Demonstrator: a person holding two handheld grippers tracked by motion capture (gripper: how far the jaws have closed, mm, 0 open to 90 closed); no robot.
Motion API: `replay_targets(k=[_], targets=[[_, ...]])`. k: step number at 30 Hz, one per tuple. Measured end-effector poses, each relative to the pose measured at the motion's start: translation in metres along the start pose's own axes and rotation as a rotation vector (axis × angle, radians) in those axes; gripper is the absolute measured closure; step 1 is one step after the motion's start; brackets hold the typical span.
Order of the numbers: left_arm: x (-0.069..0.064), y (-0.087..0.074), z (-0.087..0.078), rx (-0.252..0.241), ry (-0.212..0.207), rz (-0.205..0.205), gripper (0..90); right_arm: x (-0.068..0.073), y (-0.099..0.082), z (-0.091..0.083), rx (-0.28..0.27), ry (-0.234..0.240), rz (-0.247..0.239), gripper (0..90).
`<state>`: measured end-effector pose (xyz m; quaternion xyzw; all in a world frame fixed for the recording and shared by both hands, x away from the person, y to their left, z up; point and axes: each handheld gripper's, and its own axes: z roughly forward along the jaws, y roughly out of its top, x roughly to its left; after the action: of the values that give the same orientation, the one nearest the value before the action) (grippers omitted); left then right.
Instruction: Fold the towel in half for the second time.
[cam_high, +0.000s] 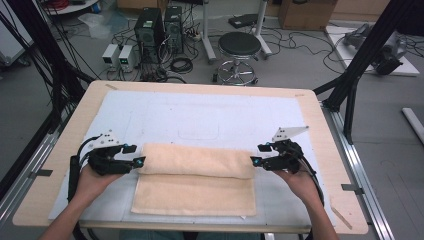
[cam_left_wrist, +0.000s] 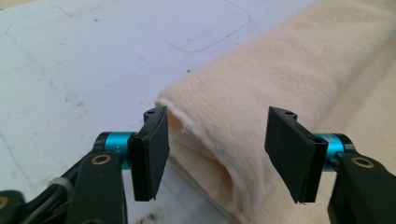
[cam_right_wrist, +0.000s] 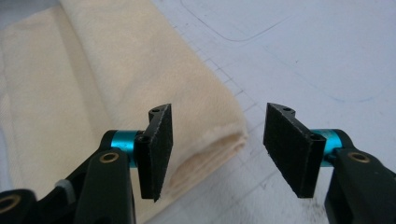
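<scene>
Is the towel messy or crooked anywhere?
Nothing looks wrong. The cream towel lies flat on the white mat, its far part rolled over neatly and running straight across. The left claw and right claw sit open at the roll's two ends, not pinching it.

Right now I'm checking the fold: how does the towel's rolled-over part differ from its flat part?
The rolled-over part is a thick, rounded band on the far side; the flat part lies thin against the mat, nearer the person. The rolled-over part reaches both the left gripper and right gripper; the flat part sits between the forearms. Both are the same cream cloth.
</scene>
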<state>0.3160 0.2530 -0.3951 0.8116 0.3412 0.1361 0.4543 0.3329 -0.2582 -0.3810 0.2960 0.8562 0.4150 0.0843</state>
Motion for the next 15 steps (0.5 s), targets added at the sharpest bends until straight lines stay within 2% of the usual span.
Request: replay_targets(k=[2, 6, 8, 9, 10, 11, 13, 14, 15], targets=[[0.006, 0.004, 0.007, -0.01, 0.0, -0.016, 38.0, -0.004, 0.004, 0.009, 0.01, 0.025, -0.004, 39.8], [0.017, 0.006, 0.024, 0.029, -0.021, -0.046, 33.0, -0.01, 0.009, 0.029, 0.029, 0.062, -0.004, 35.8], [0.022, 0.005, 0.032, 0.047, -0.046, -0.073, 32.8, -0.012, 0.008, 0.038, 0.051, 0.09, 0.011, 36.5], [0.024, 0.004, 0.037, 0.052, -0.073, -0.094, 33.0, -0.013, 0.008, 0.042, 0.066, 0.101, 0.012, 39.1], [0.026, 0.003, 0.04, 0.061, -0.091, -0.09, 37.2, -0.014, 0.007, 0.045, 0.085, 0.124, 0.017, 46.7], [0.026, 0.002, 0.041, 0.067, -0.107, -0.079, 47.0, -0.014, 0.006, 0.047, 0.101, 0.153, 0.025, 55.8], [0.026, 0.002, 0.039, 0.044, -0.131, -0.067, 69.6, -0.012, 0.007, 0.046, 0.111, 0.172, -0.006, 75.9], [0.025, 0.003, 0.036, 0.026, -0.122, -0.057, 79.4, -0.01, 0.008, 0.044, 0.101, 0.179, -0.022, 80.4], [0.023, 0.004, 0.033, 0.005, -0.111, -0.052, 82.5, -0.007, 0.01, 0.041, 0.087, 0.172, -0.036, 81.9]])
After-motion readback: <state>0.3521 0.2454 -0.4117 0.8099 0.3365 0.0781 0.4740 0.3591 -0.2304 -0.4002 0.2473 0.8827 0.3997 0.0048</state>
